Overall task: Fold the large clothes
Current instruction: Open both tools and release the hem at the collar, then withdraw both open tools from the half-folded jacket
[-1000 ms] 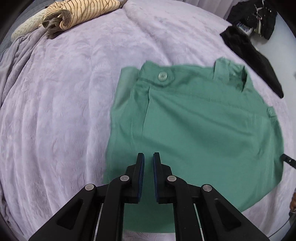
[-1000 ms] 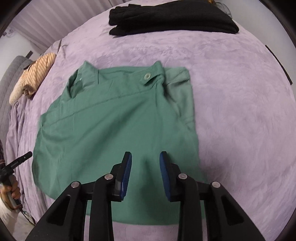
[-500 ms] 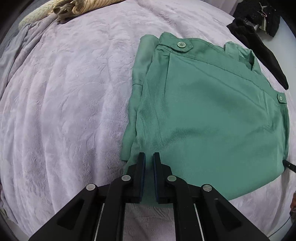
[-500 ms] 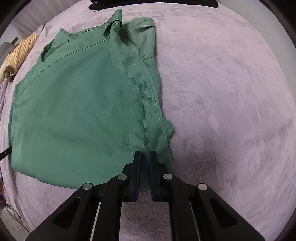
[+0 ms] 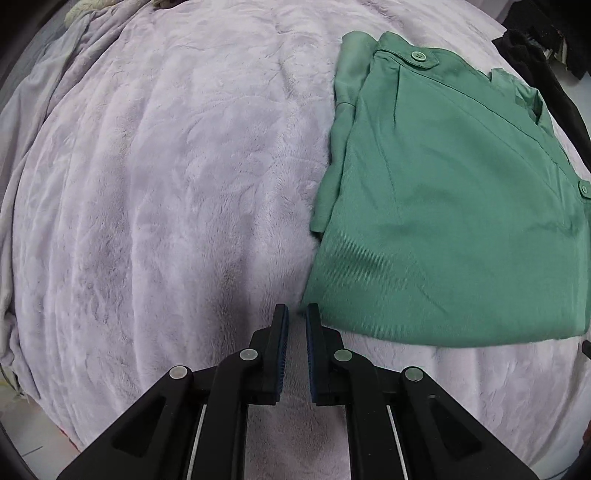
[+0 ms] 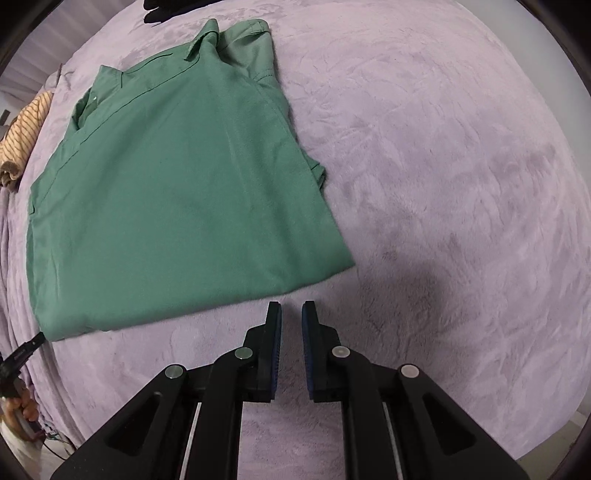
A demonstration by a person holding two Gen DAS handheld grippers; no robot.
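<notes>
A green shirt (image 5: 443,206) lies folded flat on the lilac plush blanket (image 5: 166,184), collar at the far end. In the right wrist view the green shirt (image 6: 177,199) fills the left half. My left gripper (image 5: 296,314) is slightly open and empty, just off the shirt's near left corner. My right gripper (image 6: 291,310) is slightly open and empty, just in front of the shirt's near right edge, over bare blanket (image 6: 443,184).
A black garment (image 5: 546,66) lies at the far right in the left wrist view. A tan striped garment (image 6: 22,144) lies at the left edge in the right wrist view. Dark clothes (image 6: 166,7) lie beyond the shirt.
Both grippers were shut on the shirt's near edge half a second ago. They have let go and drawn back off the cloth, with jaws a little apart. The shirt now lies flat.
</notes>
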